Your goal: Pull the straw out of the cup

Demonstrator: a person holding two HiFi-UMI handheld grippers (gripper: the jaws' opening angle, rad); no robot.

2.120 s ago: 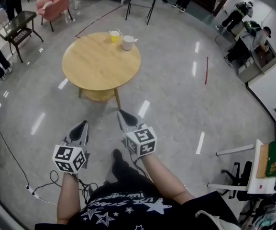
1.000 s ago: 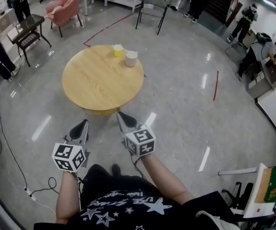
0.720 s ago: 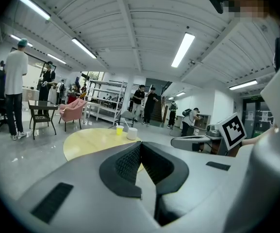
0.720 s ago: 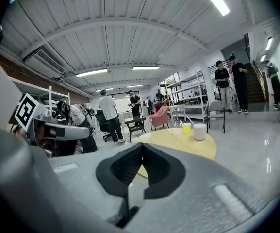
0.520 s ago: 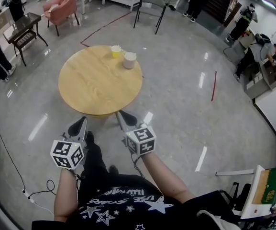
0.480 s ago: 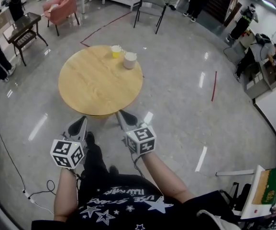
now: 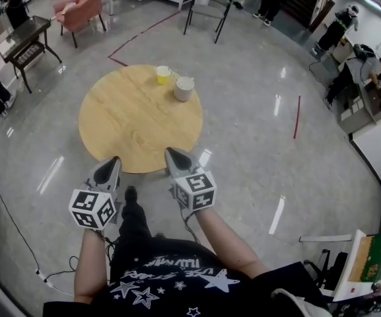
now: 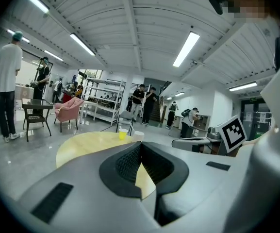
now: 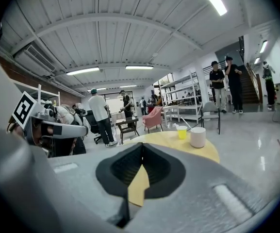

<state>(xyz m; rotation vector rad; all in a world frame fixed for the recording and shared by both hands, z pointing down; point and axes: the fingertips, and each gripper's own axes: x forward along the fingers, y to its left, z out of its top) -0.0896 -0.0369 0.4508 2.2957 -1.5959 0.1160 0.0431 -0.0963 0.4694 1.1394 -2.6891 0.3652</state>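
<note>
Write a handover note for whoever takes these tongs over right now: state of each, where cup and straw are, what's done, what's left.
Left tongs: shut, empty, by the near edge of the round table.
Right tongs: shut, empty, alongside.
Yellow cup stands at the table's far edge with the straw in it; a white cup stands beside it.
Done: nothing, straw untouched.
Left: reach across, open one pair of tongs, grip the straw, pull it out.
</note>
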